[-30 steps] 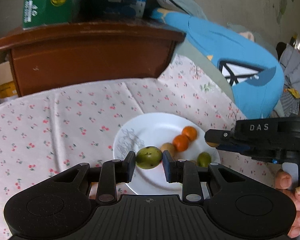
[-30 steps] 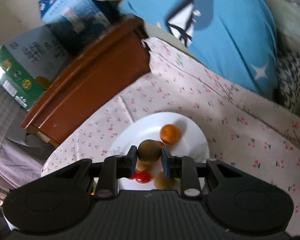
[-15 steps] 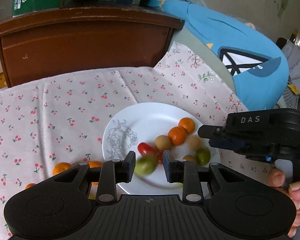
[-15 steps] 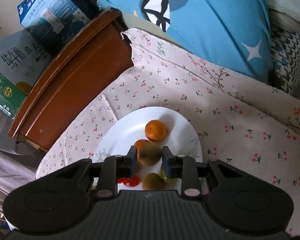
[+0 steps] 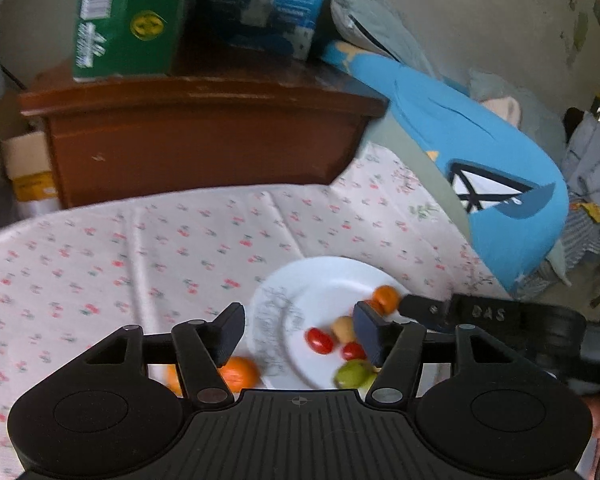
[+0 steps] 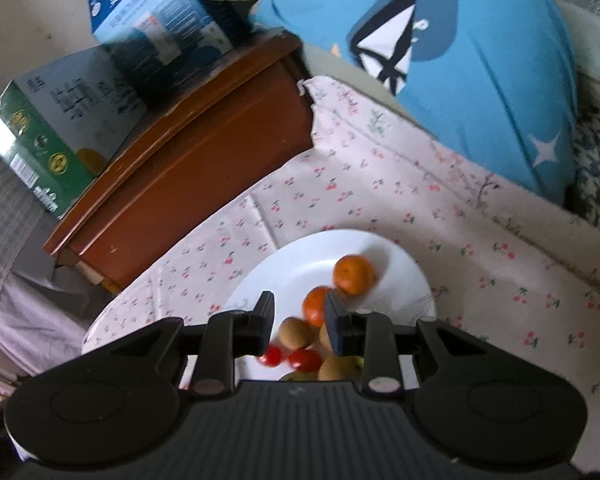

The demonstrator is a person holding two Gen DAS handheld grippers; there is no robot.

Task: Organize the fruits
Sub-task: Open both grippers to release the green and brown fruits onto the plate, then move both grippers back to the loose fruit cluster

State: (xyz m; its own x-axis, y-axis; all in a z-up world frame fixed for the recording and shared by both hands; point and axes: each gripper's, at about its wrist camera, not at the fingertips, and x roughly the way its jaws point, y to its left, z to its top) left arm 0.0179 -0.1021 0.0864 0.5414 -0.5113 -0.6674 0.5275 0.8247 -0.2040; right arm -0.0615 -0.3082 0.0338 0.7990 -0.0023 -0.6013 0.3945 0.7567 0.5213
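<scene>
A white plate (image 5: pixel 324 280) on the cherry-print cloth holds several fruits: oranges (image 6: pixel 354 274), brown kiwis (image 6: pixel 297 332), red tomatoes (image 5: pixel 320 340) and a green fruit (image 5: pixel 352 374). My left gripper (image 5: pixel 298 330) is open and empty above the plate's left rim. An orange (image 5: pixel 238 374) lies on the cloth left of the plate, under my left finger. My right gripper (image 6: pixel 298 318) is open and empty over the fruits on the plate (image 6: pixel 396 268); it also shows in the left wrist view (image 5: pixel 476 314) at the plate's right side.
A brown wooden cabinet (image 5: pixel 204 140) stands behind the cloth, with a green carton (image 5: pixel 128 20) and a blue box (image 5: pixel 268 4) on top. A blue cushion (image 5: pixel 480 172) lies at the right edge of the cloth (image 5: pixel 100 264).
Both grippers have opened and dropped their green and brown fruits onto the plate. My left gripper has shifted left and back, and an orange on the cloth now shows beneath it.
</scene>
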